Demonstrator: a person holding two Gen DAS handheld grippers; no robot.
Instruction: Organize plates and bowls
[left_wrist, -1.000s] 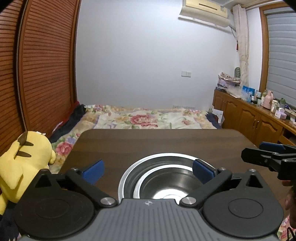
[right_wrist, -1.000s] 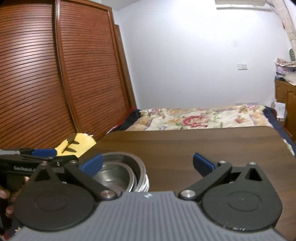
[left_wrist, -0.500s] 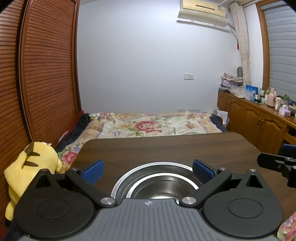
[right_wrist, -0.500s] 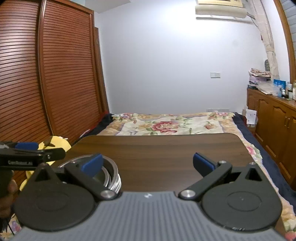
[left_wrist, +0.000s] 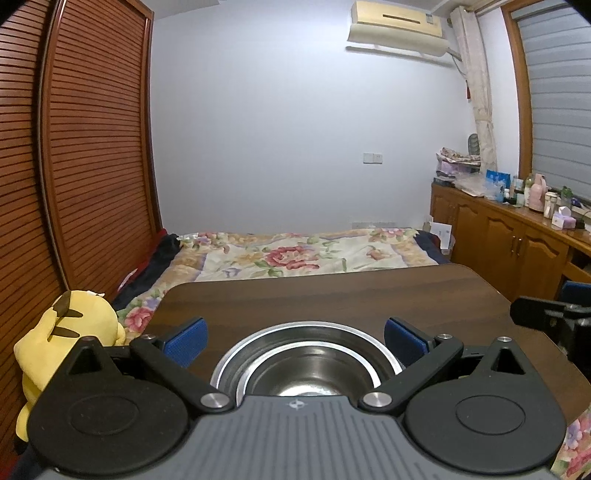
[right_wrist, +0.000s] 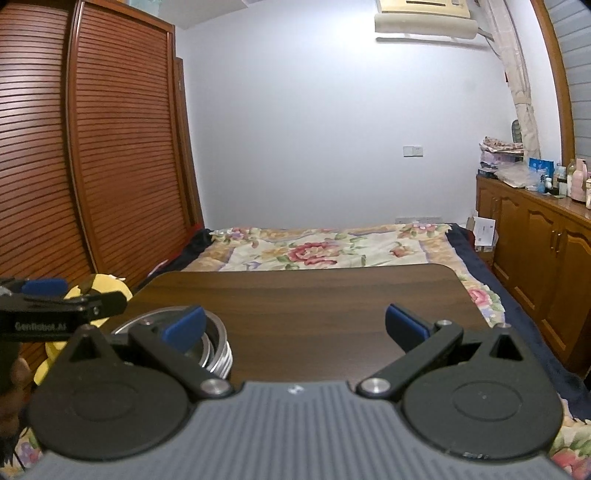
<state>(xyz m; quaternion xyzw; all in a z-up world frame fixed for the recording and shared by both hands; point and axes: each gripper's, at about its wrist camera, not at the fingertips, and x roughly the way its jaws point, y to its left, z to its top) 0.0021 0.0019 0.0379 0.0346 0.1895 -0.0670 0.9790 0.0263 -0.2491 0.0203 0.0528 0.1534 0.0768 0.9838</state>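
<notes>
A stack of nested steel bowls (left_wrist: 306, 365) sits on the near part of the dark wooden table (left_wrist: 332, 295). My left gripper (left_wrist: 295, 338) is open above and just behind the stack, its blue pads wide apart with nothing held. In the right wrist view the same stack of bowls (right_wrist: 214, 350) shows at lower left, partly hidden behind a finger. My right gripper (right_wrist: 295, 323) is open over bare table (right_wrist: 314, 295) to the right of the stack. The left gripper (right_wrist: 55, 299) appears at that view's left edge, and the right gripper (left_wrist: 550, 314) at the left view's right edge.
A yellow plush toy (left_wrist: 66, 339) sits left of the table. Beyond the far edge lies a bed with a floral cover (left_wrist: 295, 254). Slatted wooden wardrobe doors (left_wrist: 74, 166) line the left side, and a wooden cabinet (left_wrist: 517, 236) with bottles runs along the right.
Both grippers have pulled back and risen, so the bowls sit lower in each view. Both stay open. The stack has not moved.
</notes>
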